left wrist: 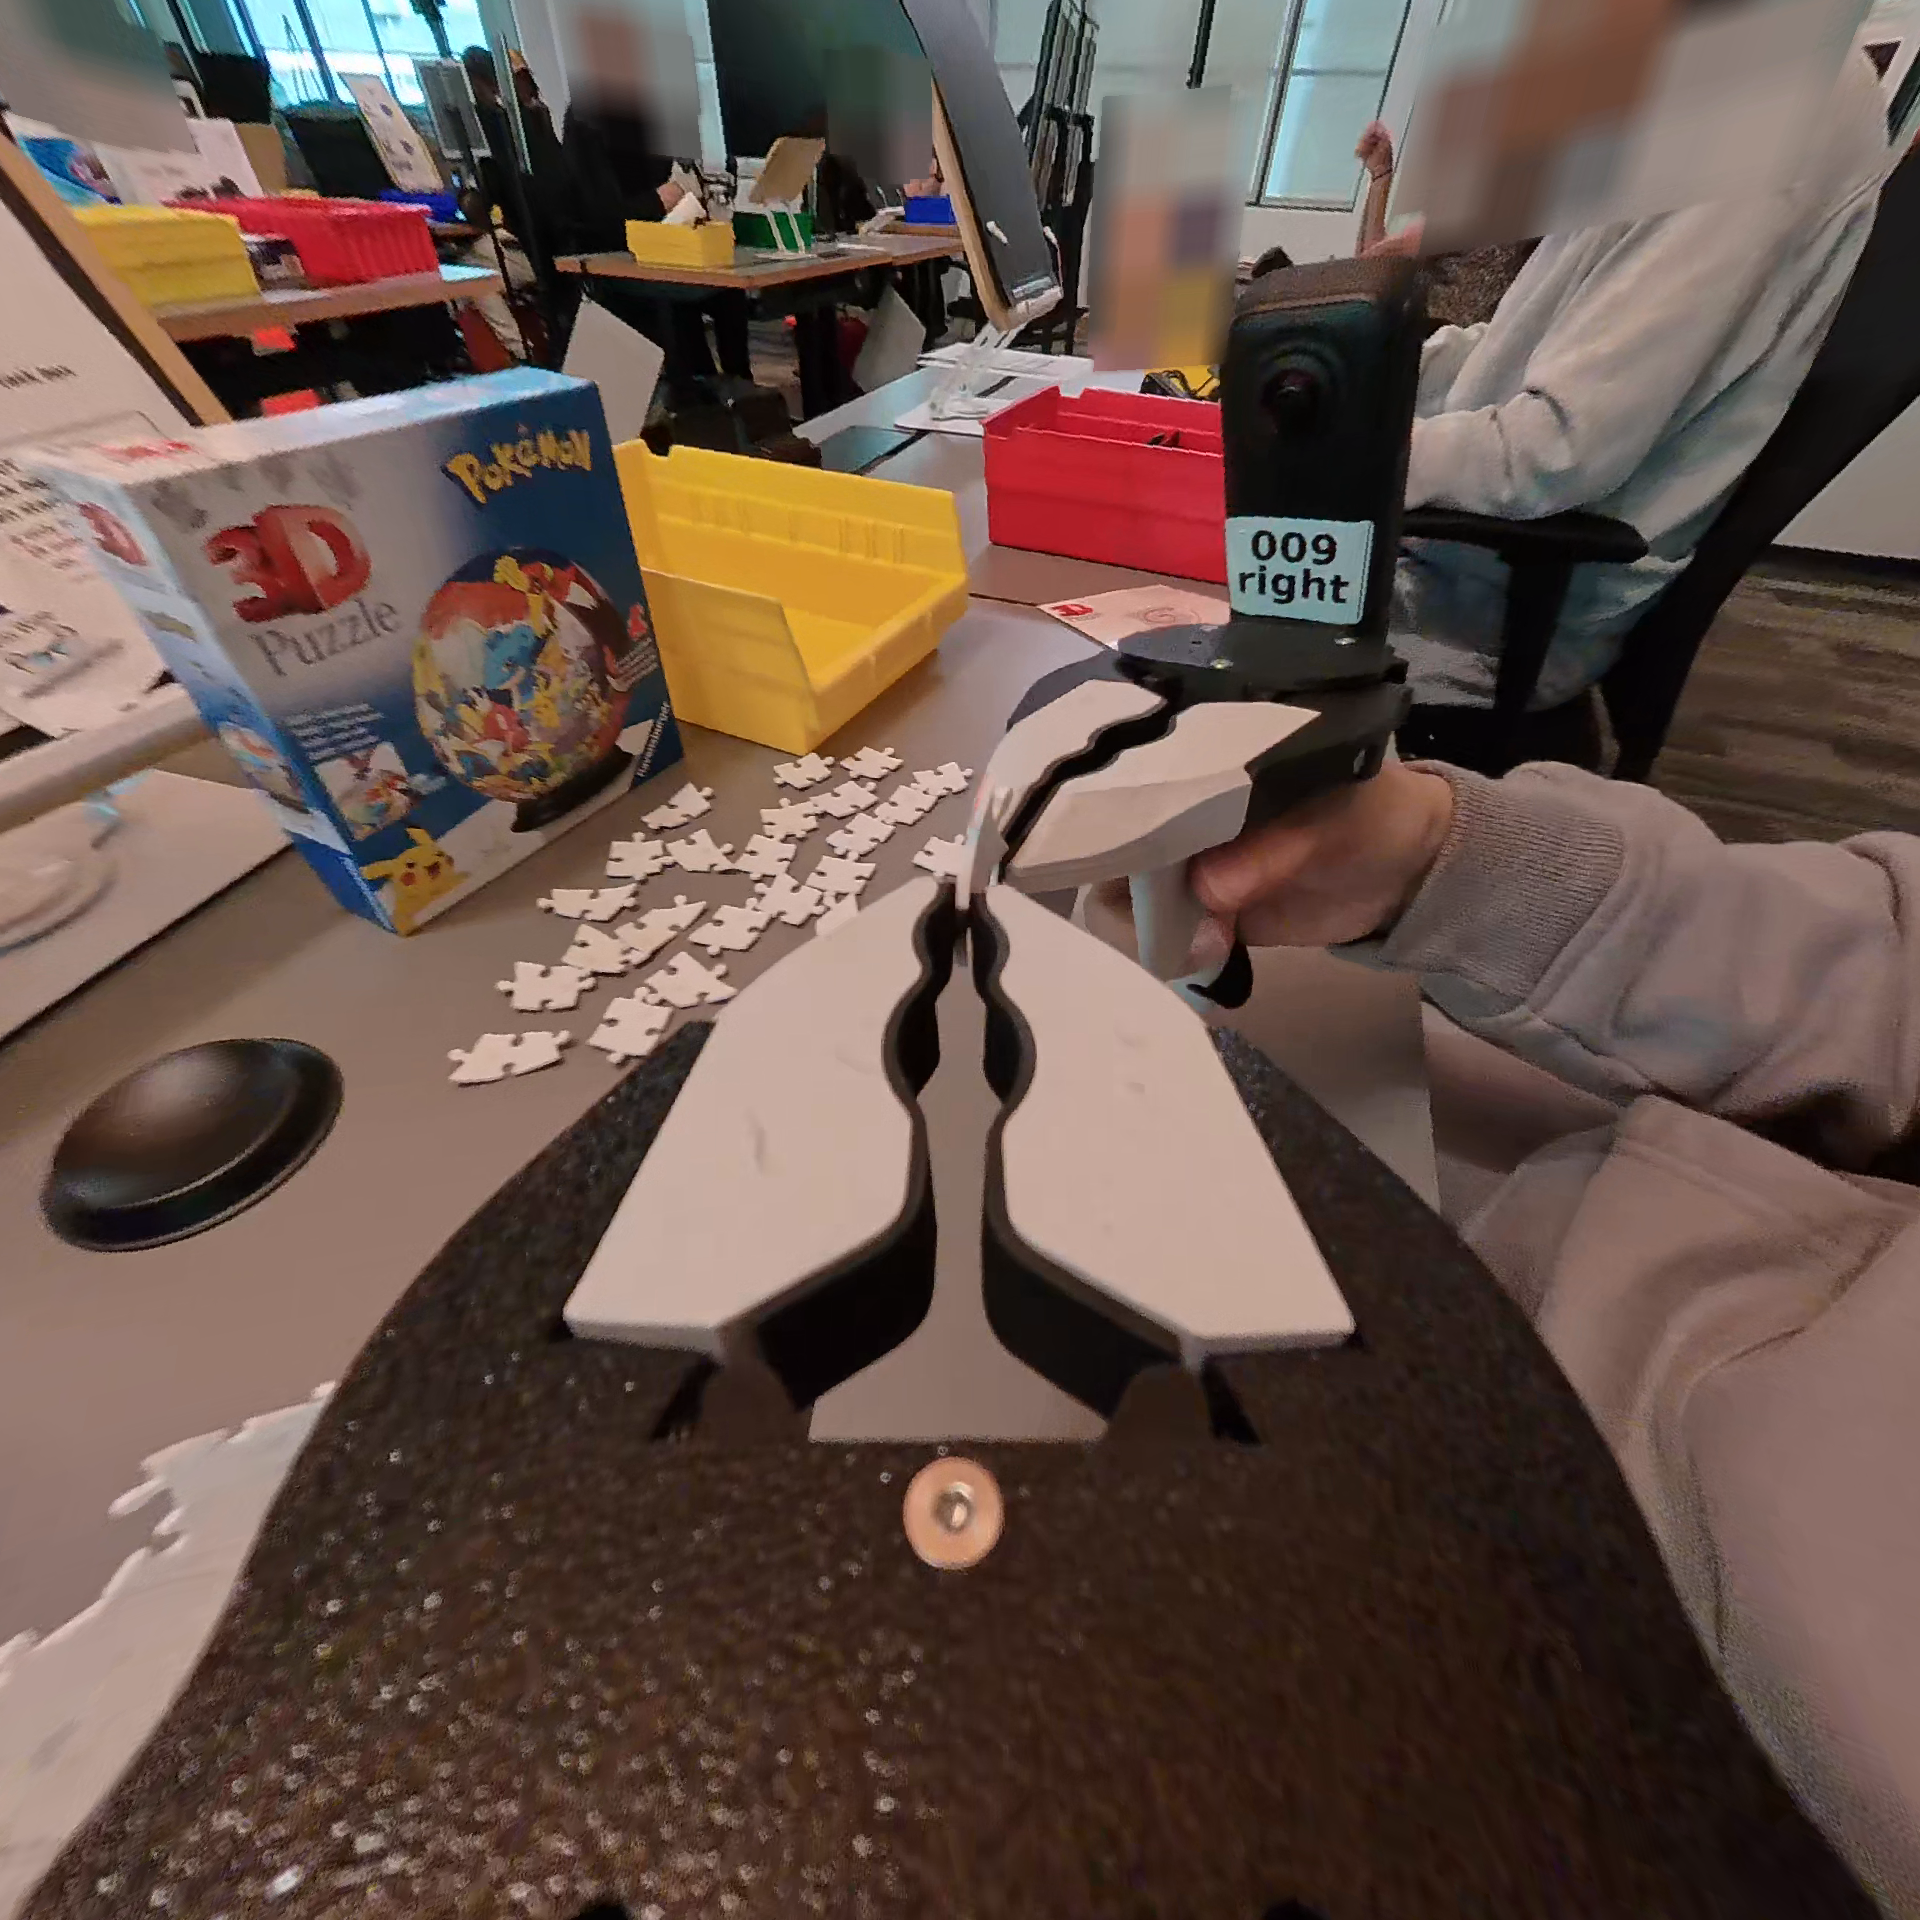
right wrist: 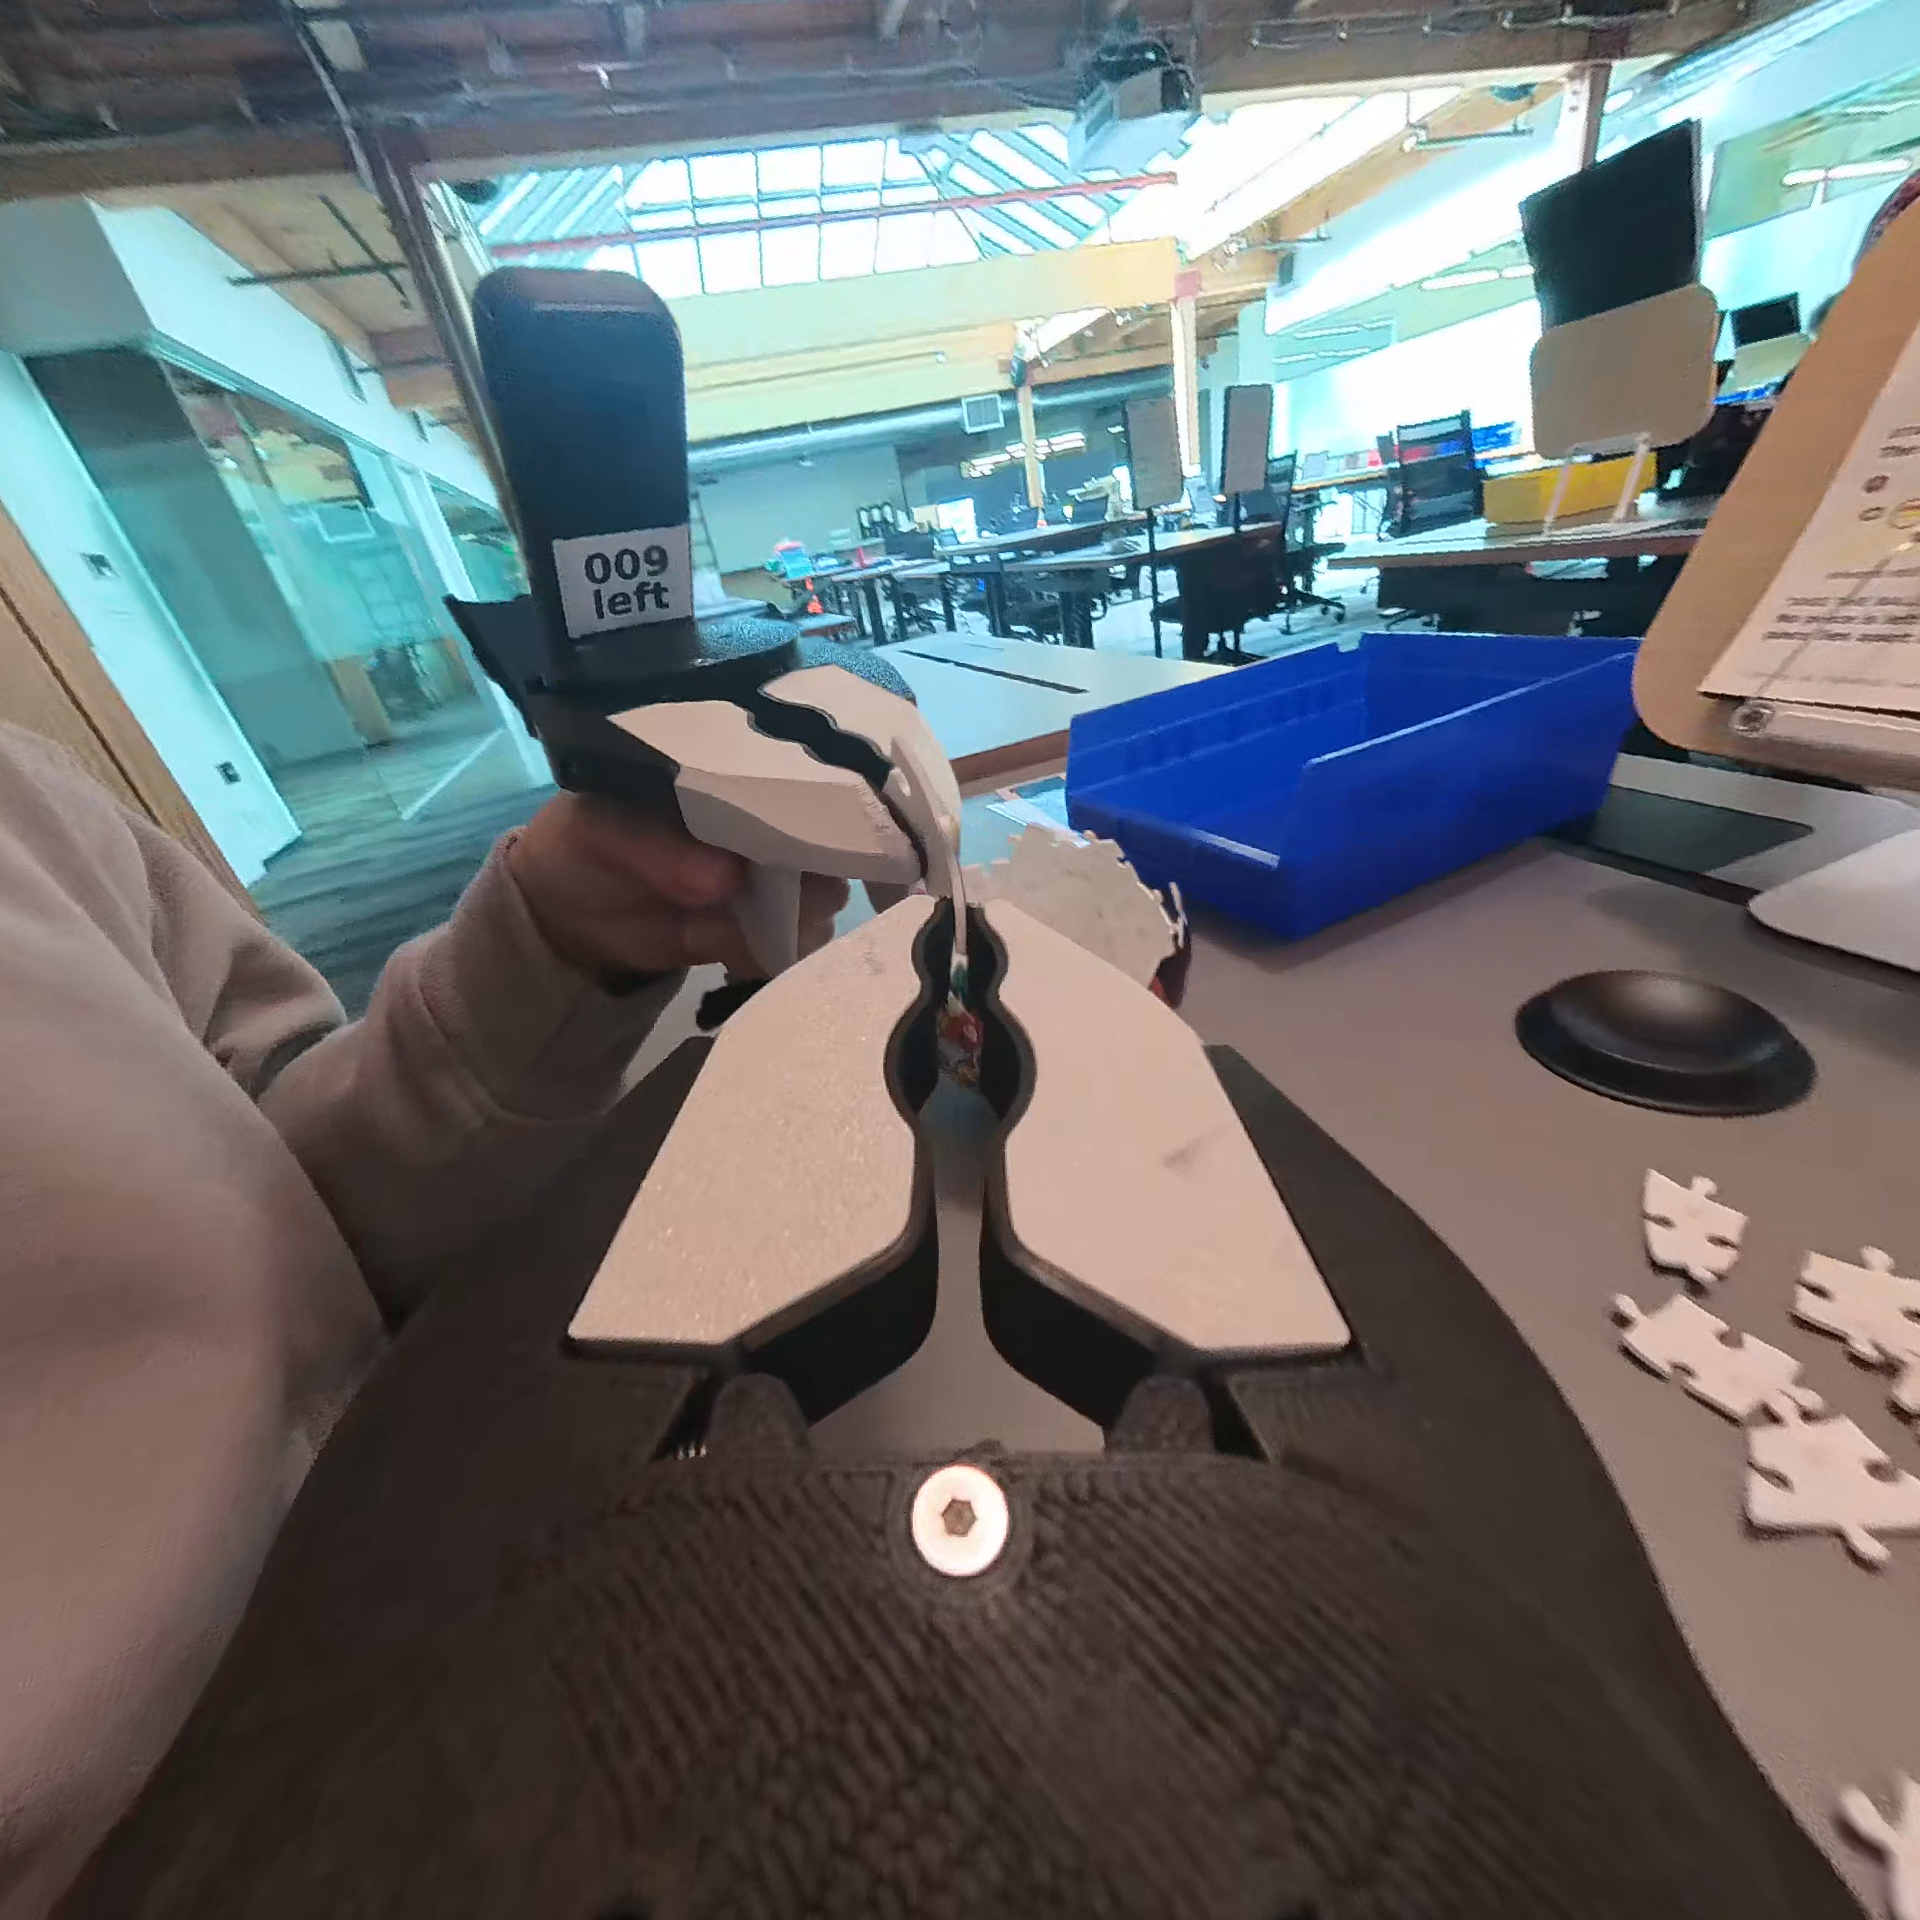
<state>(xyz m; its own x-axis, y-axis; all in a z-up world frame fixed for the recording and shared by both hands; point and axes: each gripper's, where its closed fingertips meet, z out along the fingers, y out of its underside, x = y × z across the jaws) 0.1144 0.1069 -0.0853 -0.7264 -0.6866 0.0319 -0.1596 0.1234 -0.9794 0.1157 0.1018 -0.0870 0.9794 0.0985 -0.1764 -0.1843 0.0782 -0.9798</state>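
Note:
My left gripper (left wrist: 961,912) and right gripper (right wrist: 956,920) meet tip to tip above the grey table (left wrist: 312,997). Each is shut on a thin curved puzzle piece. The right gripper's piece (right wrist: 958,1023) shows coloured print between its fingers. The left gripper's piece (right wrist: 932,805) is white and curves down to touch it. In the left wrist view the right gripper (left wrist: 994,847) comes in from the right with its piece (left wrist: 982,836). In the right wrist view the left gripper (right wrist: 923,862) comes in from the left. Several loose white pieces (left wrist: 727,904) lie just beyond.
A puzzle box (left wrist: 416,644) stands at the left, with a yellow bin (left wrist: 810,613) and a red bin (left wrist: 1101,488) behind the pieces. A blue bin (right wrist: 1351,769) and a joined, jagged-edged white puzzle section (right wrist: 1081,894) sit beyond the right gripper. A black round cap (left wrist: 192,1138) is set in the table. A seated person is at the far right. My two grippers' fingertips are within a few centimetres of each other. From either gripper's tips it is about 30 cm to the black round cap (left wrist: 192,1138). My right wrist view (right wrist: 1600,1009) looks at it from another angle.

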